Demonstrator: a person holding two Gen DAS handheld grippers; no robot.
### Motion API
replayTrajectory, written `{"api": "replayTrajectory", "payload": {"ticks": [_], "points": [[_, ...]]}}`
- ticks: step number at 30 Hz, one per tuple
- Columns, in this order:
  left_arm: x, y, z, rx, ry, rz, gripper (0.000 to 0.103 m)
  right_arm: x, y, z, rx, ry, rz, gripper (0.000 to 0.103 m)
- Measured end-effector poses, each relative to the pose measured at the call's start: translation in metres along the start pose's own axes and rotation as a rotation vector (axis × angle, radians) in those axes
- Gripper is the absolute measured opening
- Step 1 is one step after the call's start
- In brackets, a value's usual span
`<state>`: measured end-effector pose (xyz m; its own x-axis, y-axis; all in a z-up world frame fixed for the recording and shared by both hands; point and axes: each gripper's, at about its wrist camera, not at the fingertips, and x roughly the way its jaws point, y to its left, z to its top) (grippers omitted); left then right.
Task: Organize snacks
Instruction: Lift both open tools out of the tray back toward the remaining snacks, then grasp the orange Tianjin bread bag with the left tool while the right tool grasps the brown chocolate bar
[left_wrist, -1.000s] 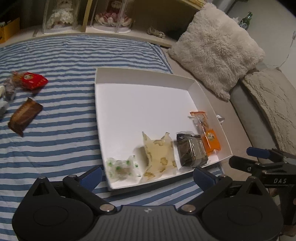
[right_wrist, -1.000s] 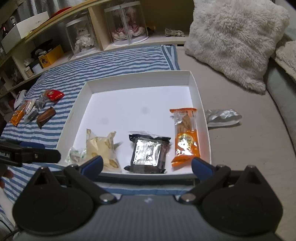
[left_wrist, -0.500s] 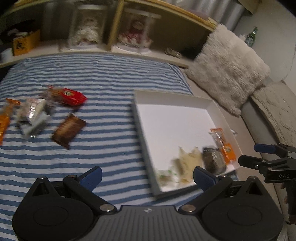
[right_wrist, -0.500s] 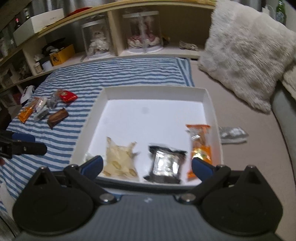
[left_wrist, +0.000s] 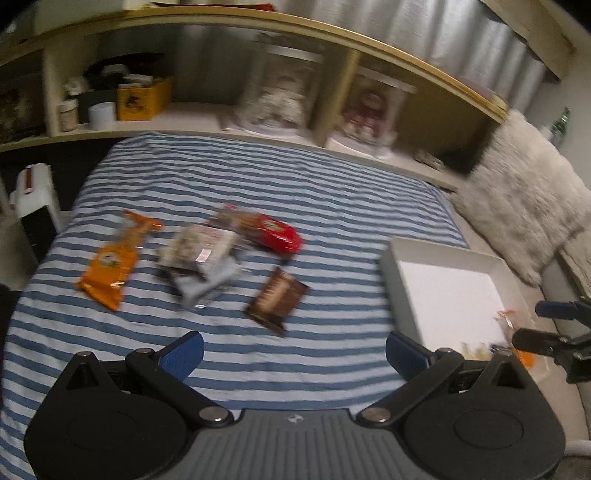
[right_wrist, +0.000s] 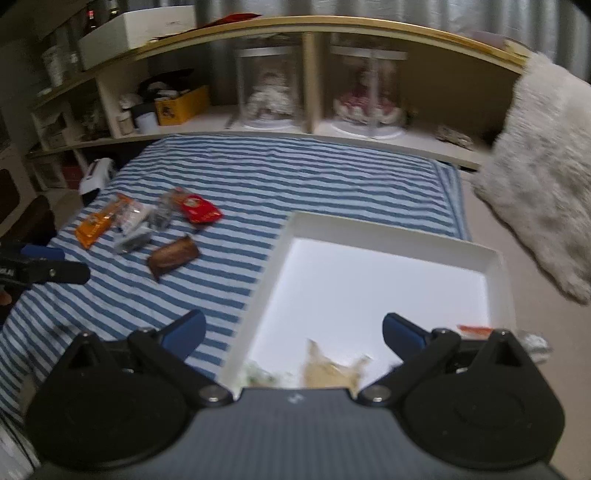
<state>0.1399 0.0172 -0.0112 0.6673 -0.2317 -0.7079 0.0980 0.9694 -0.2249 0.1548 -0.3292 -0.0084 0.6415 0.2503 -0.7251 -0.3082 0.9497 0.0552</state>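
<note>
Loose snacks lie on the blue-striped cloth (left_wrist: 258, 177): an orange packet (left_wrist: 114, 264), a clear and grey packet pile (left_wrist: 201, 258), a red packet (left_wrist: 275, 234) and a brown bar (left_wrist: 277, 301). The white tray (left_wrist: 391, 269) sits to the right, with wrapped snacks along its near edge, among them a yellow pouch (right_wrist: 332, 371). My left gripper (left_wrist: 293, 352) stands open above the cloth, nearest the brown bar. My right gripper (right_wrist: 291, 334) stands open over the tray's (right_wrist: 406, 240) near left corner. In the right wrist view the same pile shows: red packet (right_wrist: 199, 212), brown bar (right_wrist: 171, 256), orange packet (right_wrist: 99, 221).
A fluffy cushion (left_wrist: 524, 218) leans at the right behind the tray. Shelves (right_wrist: 258, 122) with display domes and boxes run along the back. A silver wrapper (right_wrist: 533, 341) lies on the bare surface right of the tray. A white object (right_wrist: 96, 177) sits off the cloth's left edge.
Both cameras have swung up and to the left. The left gripper left the tray and now faces the snack pile; the tray's snacks have slid to the bottom of the right view.
</note>
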Motion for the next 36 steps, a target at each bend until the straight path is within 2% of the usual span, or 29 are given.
{"api": "replayTrajectory", "payload": {"ticks": [7, 13, 17, 23, 31, 36], "points": [[0.003, 0.051, 0.004, -0.044, -0.053, 0.09, 0.103, 0.034, 0.044, 0.02, -0.014, -0.007, 0.075, 0.102], [0.011, 0.095, 0.012, -0.077, -0.096, 0.145, 0.103, 0.073, 0.076, 0.033, 0.033, -0.018, 0.134, 0.102], [0.027, 0.117, 0.016, -0.082, -0.113, 0.188, 0.103, 0.102, 0.089, 0.035, 0.079, -0.026, 0.167, 0.102], [0.057, 0.136, 0.023, -0.066, -0.132, 0.246, 0.103, 0.151, 0.108, 0.034, 0.066, -0.012, 0.187, 0.103], [0.086, 0.146, 0.025, -0.084, -0.131, 0.225, 0.103, 0.203, 0.124, 0.037, 0.072, 0.021, 0.227, 0.103], [0.094, 0.15, 0.027, -0.098, -0.155, 0.209, 0.103, 0.224, 0.123, 0.038, 0.086, 0.043, 0.195, 0.103]]}}
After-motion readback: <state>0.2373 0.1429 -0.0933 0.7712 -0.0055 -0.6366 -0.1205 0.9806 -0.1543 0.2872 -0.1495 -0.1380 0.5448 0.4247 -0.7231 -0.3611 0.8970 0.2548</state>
